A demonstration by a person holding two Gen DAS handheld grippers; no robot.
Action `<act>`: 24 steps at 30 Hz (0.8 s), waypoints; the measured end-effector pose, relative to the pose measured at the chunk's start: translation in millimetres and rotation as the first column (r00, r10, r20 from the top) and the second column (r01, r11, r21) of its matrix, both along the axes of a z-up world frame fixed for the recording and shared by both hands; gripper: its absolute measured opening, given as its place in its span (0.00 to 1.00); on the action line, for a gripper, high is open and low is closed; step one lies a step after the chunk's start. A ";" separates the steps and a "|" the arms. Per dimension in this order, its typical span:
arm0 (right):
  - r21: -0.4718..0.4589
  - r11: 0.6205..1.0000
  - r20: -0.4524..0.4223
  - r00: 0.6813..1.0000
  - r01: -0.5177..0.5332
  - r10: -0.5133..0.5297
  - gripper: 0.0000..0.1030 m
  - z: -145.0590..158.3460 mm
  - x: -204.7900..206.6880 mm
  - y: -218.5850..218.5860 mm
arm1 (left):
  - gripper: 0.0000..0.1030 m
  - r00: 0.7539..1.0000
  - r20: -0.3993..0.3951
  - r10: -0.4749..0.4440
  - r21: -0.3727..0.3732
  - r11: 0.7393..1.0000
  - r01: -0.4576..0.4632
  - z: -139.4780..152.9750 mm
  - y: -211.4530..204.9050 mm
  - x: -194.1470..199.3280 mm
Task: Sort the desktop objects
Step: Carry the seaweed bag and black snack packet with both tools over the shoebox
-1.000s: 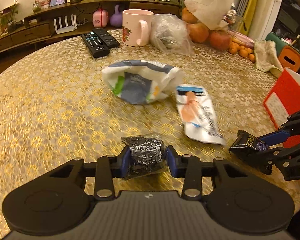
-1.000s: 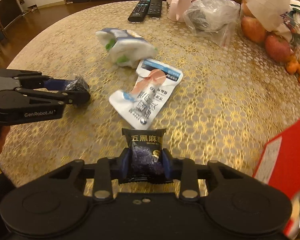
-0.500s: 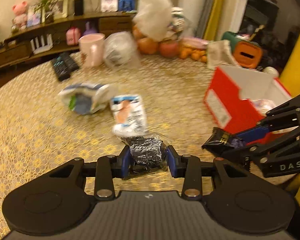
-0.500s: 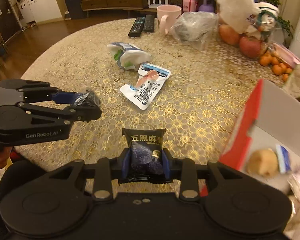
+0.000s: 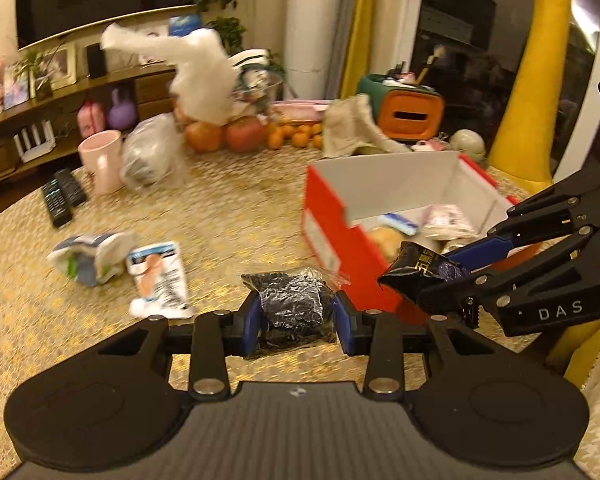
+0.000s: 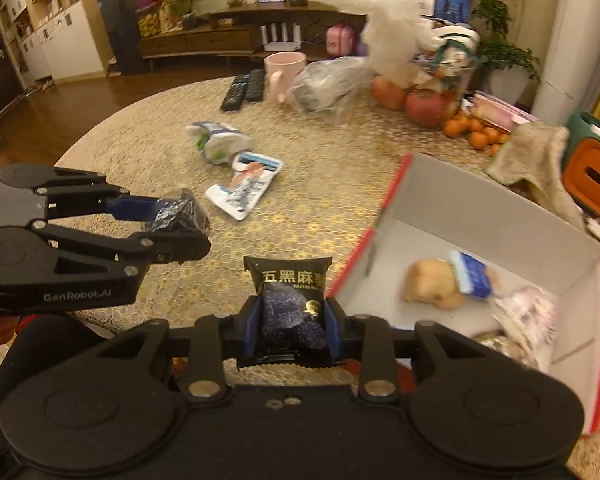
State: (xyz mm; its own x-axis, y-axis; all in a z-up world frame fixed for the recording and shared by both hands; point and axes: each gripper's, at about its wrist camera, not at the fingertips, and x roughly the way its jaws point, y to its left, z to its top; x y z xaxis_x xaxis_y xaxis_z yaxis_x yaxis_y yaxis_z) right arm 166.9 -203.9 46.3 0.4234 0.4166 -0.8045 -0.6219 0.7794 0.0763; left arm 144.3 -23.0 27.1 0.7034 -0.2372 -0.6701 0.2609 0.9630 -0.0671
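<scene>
**Grippers carry two dark snack packs beside red box**

Left gripper (image 5: 296, 318) pinches a crumpled clear-wrapped dark snack (image 5: 292, 306) between its blue pads, the bundle bulging upward past the fingertips, with no clear long axis. Right gripper (image 6: 290, 330) is clamped on a black sachet (image 6: 290, 304) with white characters; the sachet stands upright in the jaws, long axis running away from the camera, its sealed top edge pointing toward the table's far side. Seen from the left wrist, the same sachet (image 5: 418, 270) pokes out leftward from the right gripper (image 5: 432, 284), in front of the box's near corner. Both packs hang above the gold-patterned table (image 5: 228, 216), clear of its surface.

Just right of the sachet sits one open red box (image 6: 384, 204) with a white interior, holding at least three items, blurred. The left gripper (image 6: 180, 226) hangs well left of the box, over the table's near edge.

Two white pouches remain on the table: a flat one (image 6: 246, 188) and a crumpled one (image 6: 216, 144), touching. Beyond them lie two remotes (image 6: 244, 88) side by side, one pink mug (image 6: 284, 70) and one clear bag (image 6: 328, 84). Fruit (image 6: 424, 106) and a cloth (image 6: 536, 160) crowd the far right rim. Open tabletop stretches between the pouches and the box.
</scene>
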 end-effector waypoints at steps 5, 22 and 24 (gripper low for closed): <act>0.008 0.999 0.022 0.999 0.038 -0.038 0.30 8.6 -0.7 -30.4 | 0.36 0.999 0.005 -0.035 0.005 0.999 0.035 4.8 -27.0 3.6; 0.049 0.977 0.040 0.977 0.208 -0.210 0.31 9.9 27.5 -119.0 | 0.36 0.986 -0.017 -0.168 0.037 0.985 0.168 1.2 -114.8 40.7; 0.049 0.974 0.036 0.974 0.223 -0.225 0.31 6.6 31.9 -126.2 | 0.36 0.984 -0.024 -0.177 0.034 0.984 0.177 -0.5 -122.4 47.8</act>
State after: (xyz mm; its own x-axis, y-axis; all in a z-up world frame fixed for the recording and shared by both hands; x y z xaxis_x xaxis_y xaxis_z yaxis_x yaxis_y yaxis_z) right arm 198.8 -330.1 52.9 0.5423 0.3425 -0.7672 -0.4352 0.8956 0.0922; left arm 192.1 -145.3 26.7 0.6382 -0.3320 -0.6946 0.4263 0.9037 -0.0402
